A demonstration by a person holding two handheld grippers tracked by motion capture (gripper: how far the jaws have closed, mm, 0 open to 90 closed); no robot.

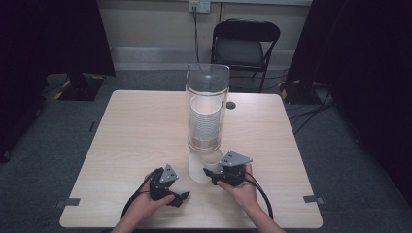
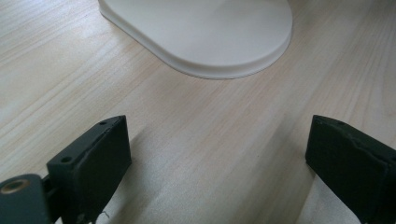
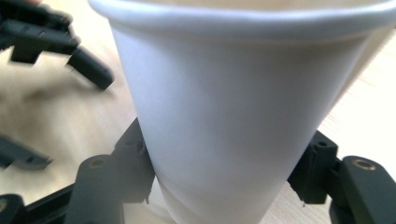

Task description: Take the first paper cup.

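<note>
Both forearms come in from the near edge of the light wooden tabletop [image 1: 136,126], each hand wrapped around a black gripper with a cable trailing back toward the person. The left hand [image 1: 145,201] lies low near the front edge, knuckles up, holding the left gripper [image 1: 180,196] angled forward and to the right; in the left gripper view its jaws stand wide apart over bare wood with nothing between them, and the rounded cream base [image 2: 205,32] of the dispenser lies just ahead of them. The right hand [image 1: 243,187] reaches in from the right, turned inward so that the right gripper [image 1: 208,171] points left at the foot of the tall clear tube dispenser [image 1: 207,82], which stands upright near the middle of the tabletop with a stack of ribbed cups [image 1: 205,124] inside it. In the right gripper view the jaws press on both sides of a white paper cup [image 3: 233,116], gripping it low on its tapered wall, with the rolled rim at the top of that view; the cup sits directly beneath the tube, at the dispenser's base. The left gripper appears blurred beyond the cup in that view. A dark folding chair [image 1: 243,46] stands on the grey floor beyond the far edge of the tabletop.
</note>
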